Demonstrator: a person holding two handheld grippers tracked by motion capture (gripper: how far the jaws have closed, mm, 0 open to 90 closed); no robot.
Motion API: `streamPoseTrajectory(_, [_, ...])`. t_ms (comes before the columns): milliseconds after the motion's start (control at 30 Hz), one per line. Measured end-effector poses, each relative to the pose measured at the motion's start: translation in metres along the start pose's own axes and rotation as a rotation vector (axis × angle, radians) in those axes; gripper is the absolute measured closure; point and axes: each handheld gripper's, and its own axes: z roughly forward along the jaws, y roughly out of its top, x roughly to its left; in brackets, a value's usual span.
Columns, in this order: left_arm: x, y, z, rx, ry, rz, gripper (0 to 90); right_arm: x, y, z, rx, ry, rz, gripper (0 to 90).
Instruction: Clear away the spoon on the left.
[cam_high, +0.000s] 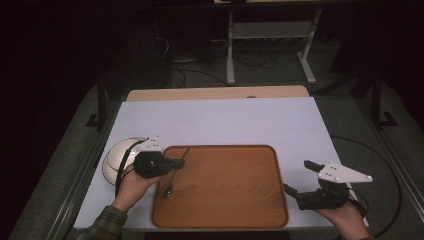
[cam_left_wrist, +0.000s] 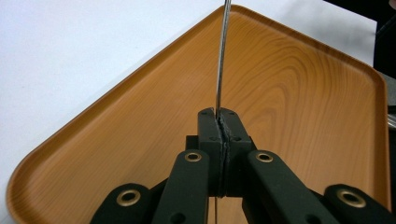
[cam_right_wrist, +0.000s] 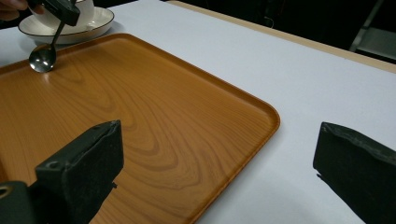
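Note:
A brown wooden tray (cam_high: 240, 200) lies in the middle of the white table top. My left gripper (cam_high: 181, 162) hovers over the tray's left edge, shut on the thin handle of a metal spoon (cam_high: 168, 190) whose bowl hangs down close to the tray. In the left gripper view the black jaws of my left gripper (cam_left_wrist: 219, 116) pinch the spoon handle (cam_left_wrist: 222, 56), with the tray (cam_left_wrist: 303, 93) below. My right gripper (cam_high: 296, 176) stands open just off the tray's right edge, nothing between its fingers. The right gripper view has the spoon (cam_right_wrist: 42, 58) at the tray's far corner.
A white dish (cam_high: 117, 155) sits on the table left of the tray, partly behind my left hand; in the right gripper view the dish (cam_right_wrist: 95, 23) reads as a bowl on a saucer. Table legs and cables lie on the dark floor beyond.

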Motion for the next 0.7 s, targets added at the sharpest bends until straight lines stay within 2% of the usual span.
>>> streamPoseTrajectory(433, [-0.002,0.002,0.034,0.084,-0.035,0.013,88.6,0.001,-0.001,0.002,0.005,0.006,0.001,1.0])
streamPoseTrajectory(700, [-0.005,0.004,0.058,0.168,-0.047,0.036,88.3,0.001,-0.001,0.004,0.008,0.012,0.001,1.1])
